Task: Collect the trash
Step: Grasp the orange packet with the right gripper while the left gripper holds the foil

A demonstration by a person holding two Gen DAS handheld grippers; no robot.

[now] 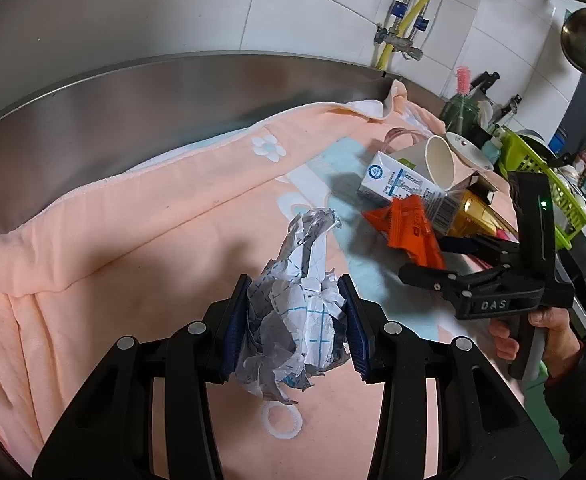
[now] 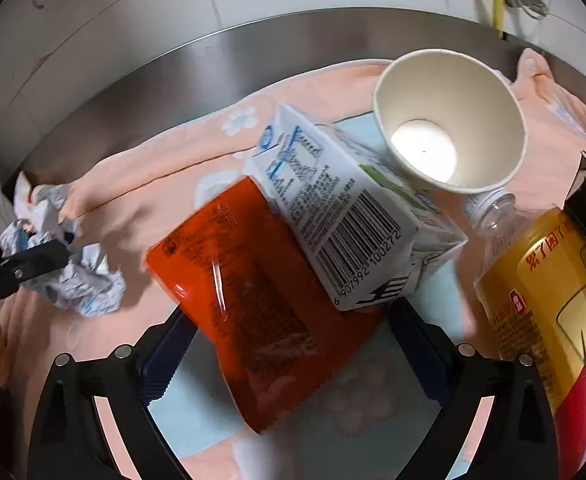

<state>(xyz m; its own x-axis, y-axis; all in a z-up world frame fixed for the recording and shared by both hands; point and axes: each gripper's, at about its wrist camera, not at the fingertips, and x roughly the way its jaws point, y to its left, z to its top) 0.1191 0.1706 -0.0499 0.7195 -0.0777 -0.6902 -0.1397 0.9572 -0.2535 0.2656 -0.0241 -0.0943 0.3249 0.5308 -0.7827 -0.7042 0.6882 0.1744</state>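
White wall tiles (image 1: 141,8) and a brushed-steel back edge (image 1: 133,92) frame the tabletop, which is draped in a peach towel (image 1: 133,220) with pale flower prints. My left gripper (image 1: 297,324) is clamped on a crumpled wad of paper (image 1: 293,312), white with blue grid lines, pinched between the two blue pads near the front of the tabletop; a loose tail of the wad sticks up beyond the fingers. My right gripper (image 2: 289,364) stands wide apart over the trash pile toward the right end of the tabletop, its fingers either side of an orange snack wrapper (image 2: 261,304) and not closed on it. A white milk carton (image 2: 345,224) lies across the top of that wrapper, barcode up. A paper cup (image 2: 449,120) lies tipped on its side against the carton, mouth facing my right camera. Just beside the carton on the right sits a gold can (image 2: 541,304) with red lettering, and a clear plastic bottle neck (image 2: 493,208) shows between can and cup. From the left camera, a green basket (image 1: 541,176) stands past the right edge of the towel.
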